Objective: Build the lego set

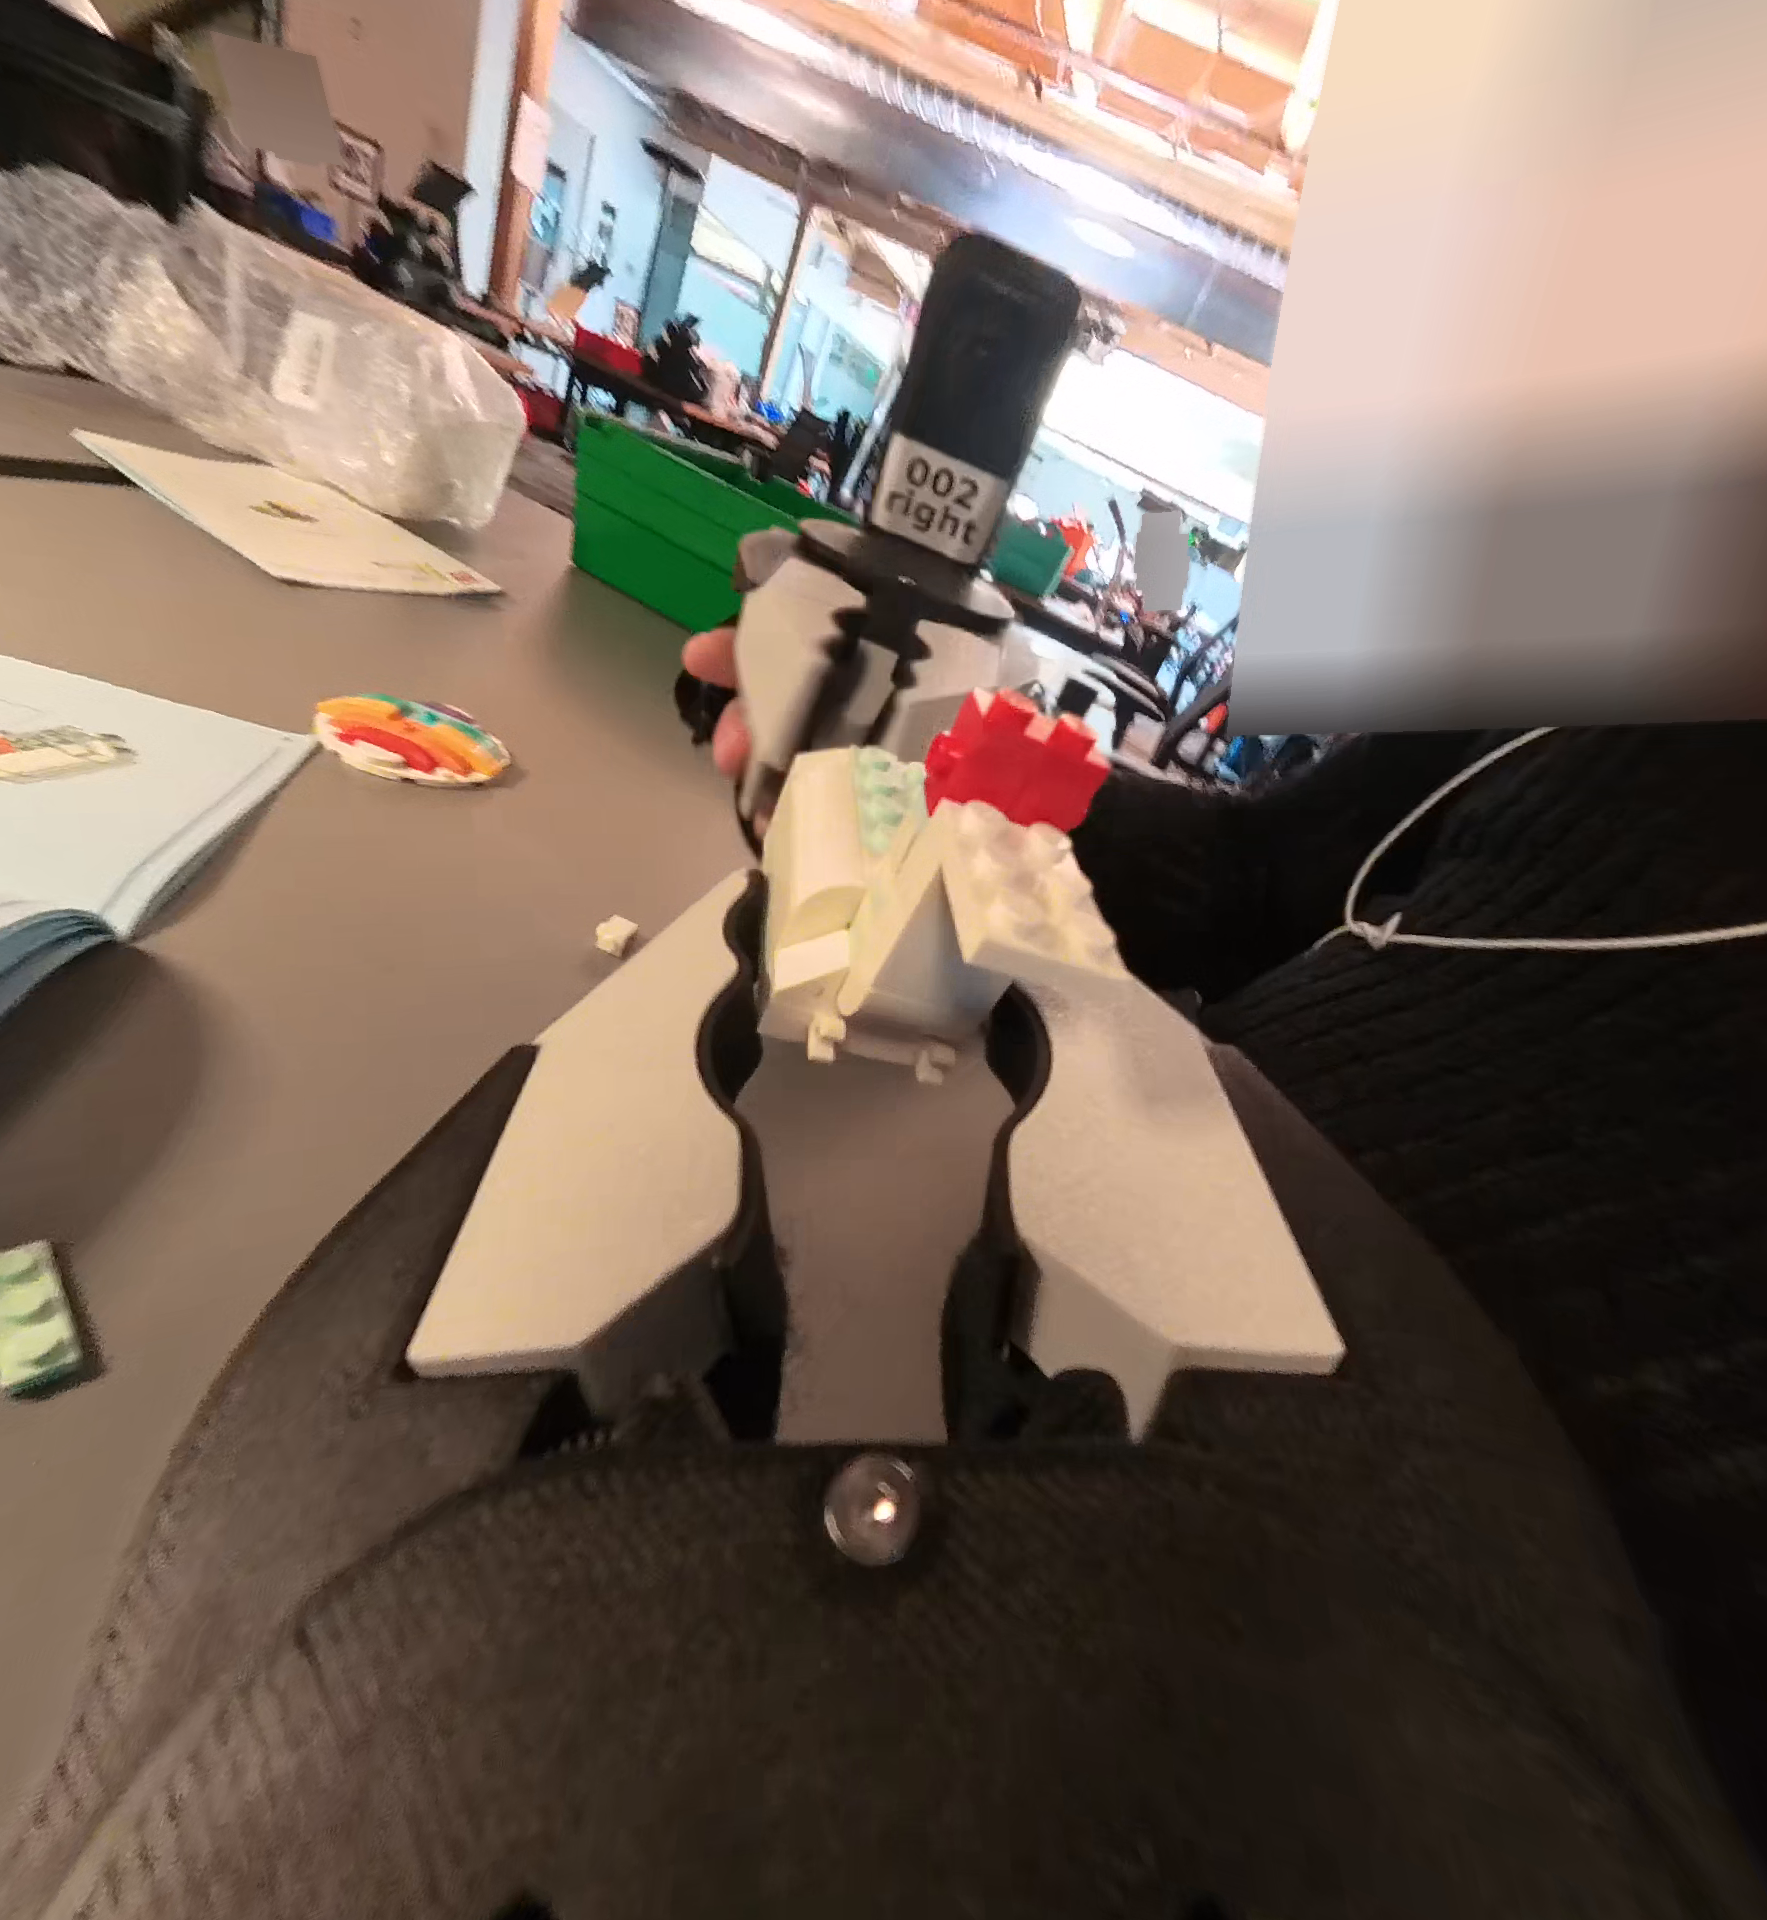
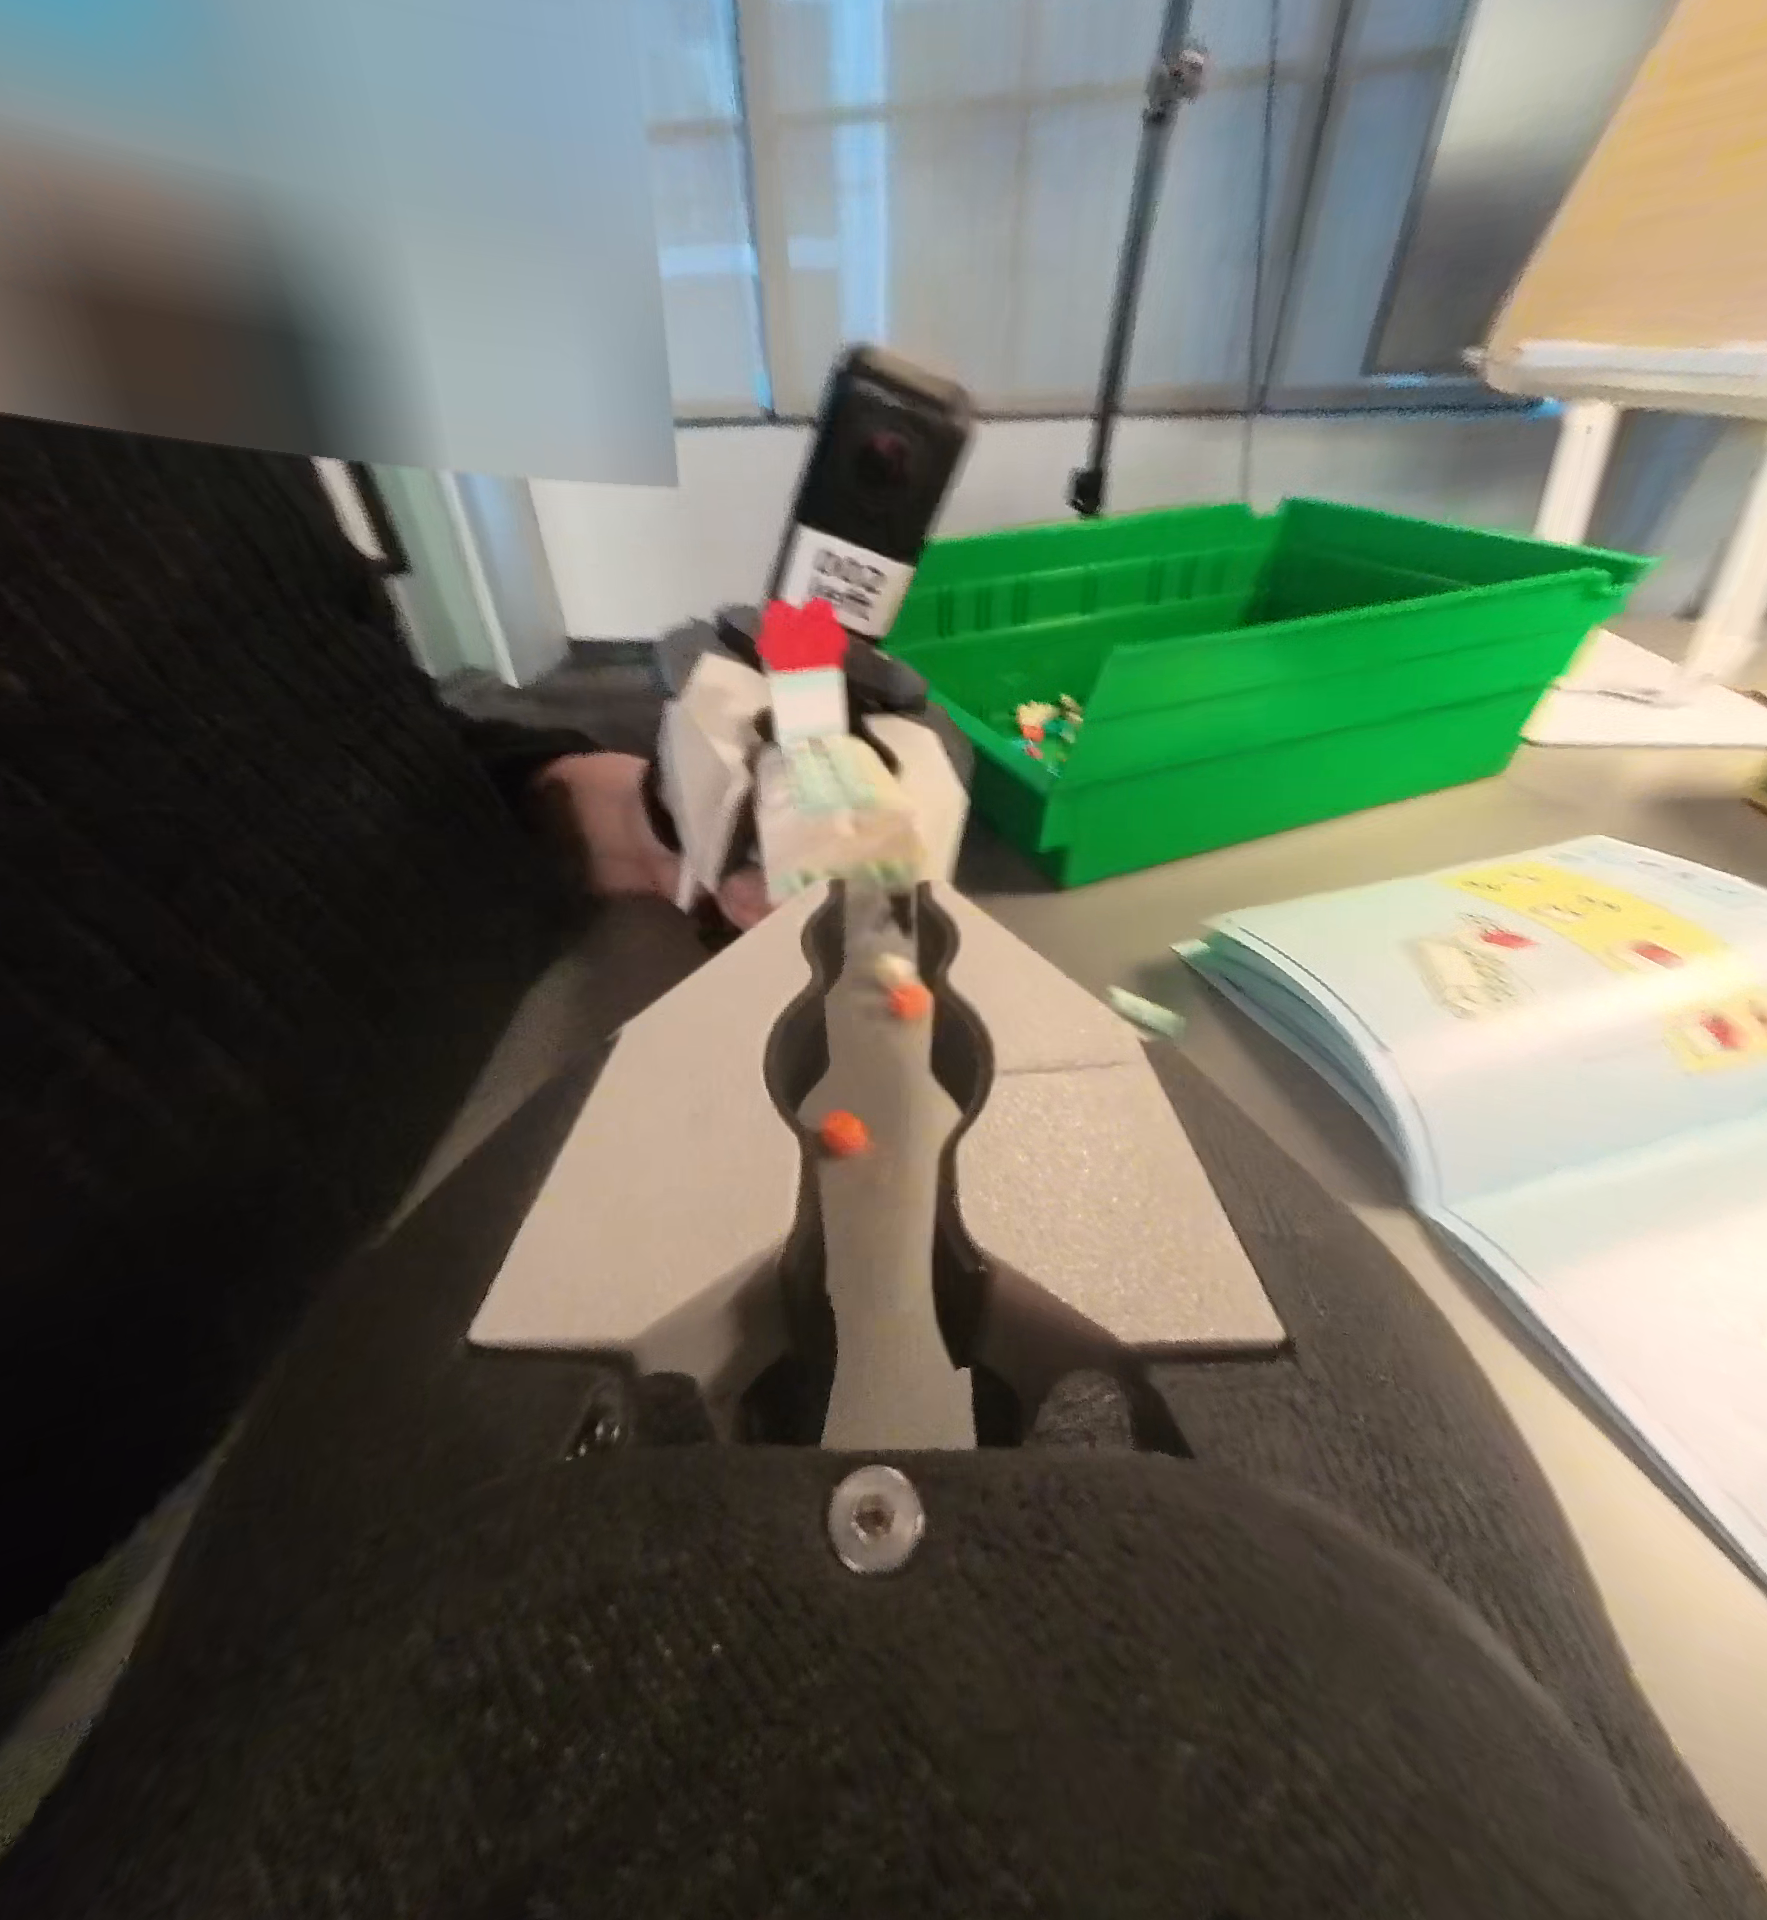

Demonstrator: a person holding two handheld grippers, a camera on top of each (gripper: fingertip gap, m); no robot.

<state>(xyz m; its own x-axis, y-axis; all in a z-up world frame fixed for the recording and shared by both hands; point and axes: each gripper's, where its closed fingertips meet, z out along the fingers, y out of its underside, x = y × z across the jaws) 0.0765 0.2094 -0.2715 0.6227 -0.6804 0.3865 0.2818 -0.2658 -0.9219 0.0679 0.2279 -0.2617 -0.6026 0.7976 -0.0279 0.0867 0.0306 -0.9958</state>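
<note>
Left gripper [image 1: 874, 982] clamps the white lego model [image 1: 889, 925] above the table [image 1: 339, 987].

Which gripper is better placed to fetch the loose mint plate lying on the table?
Probably right: the left gripper is shut on the lego model, so cannot take the mint plate; the right gripper seems only to touch the model.

Workshop or makerspace interior. Exposed timber ceiling beams [image 1: 1118, 94] run above a background crowded with cluttered benches [image 1: 671, 364] and red and blue storage bins. A grey worktop [image 1: 359, 997] carries a green plastic parts bin [image 2: 1274, 707], an open instruction booklet [image 2: 1585, 1091] and a bubble-wrapped bundle [image 1: 266, 343]. Tall paned windows [image 2: 962, 208] and a black stand pole [image 2: 1139, 260] line the opposite wall.
</note>
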